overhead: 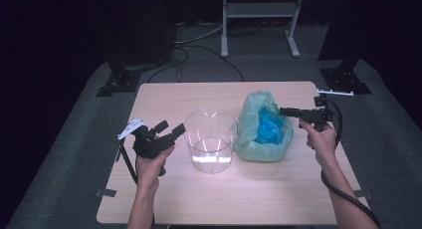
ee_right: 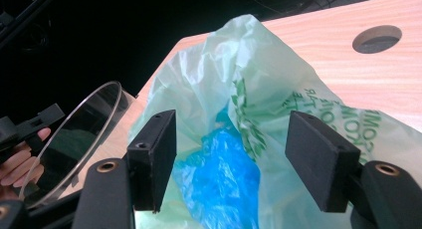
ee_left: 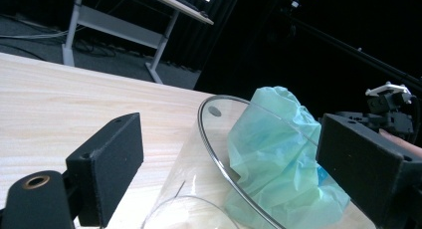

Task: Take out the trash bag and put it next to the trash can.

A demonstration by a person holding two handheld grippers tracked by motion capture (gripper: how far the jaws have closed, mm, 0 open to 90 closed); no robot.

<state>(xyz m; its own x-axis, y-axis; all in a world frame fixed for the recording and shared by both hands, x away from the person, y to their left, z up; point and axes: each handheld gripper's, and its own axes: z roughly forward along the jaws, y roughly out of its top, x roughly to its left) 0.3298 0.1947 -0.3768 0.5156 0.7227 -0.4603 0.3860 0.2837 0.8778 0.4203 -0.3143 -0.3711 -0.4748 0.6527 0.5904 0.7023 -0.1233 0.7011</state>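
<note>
Over at 3 o'clock: right gripper (overhead: 286, 111) wide open, empty, above green bag (overhead: 251, 124) holding blue plastic (overhead: 271, 129); left gripper (overhead: 171, 130) open too, beside clear cylinder (overhead: 210, 139).

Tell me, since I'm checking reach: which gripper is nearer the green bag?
Right. The right gripper hangs open at the green bag; the left gripper waits beyond the clear container.

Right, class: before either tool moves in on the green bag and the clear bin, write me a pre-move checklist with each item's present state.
1. Left tool open: ok.
2. Right tool open: ok.
3. Clear bin upright on the table: ok.
4. Green bag mouth open, blue contents showing: ok.
5. Bag gripped by either tool: not ok, both apart from it.
6. Bin empty: ok.
</note>
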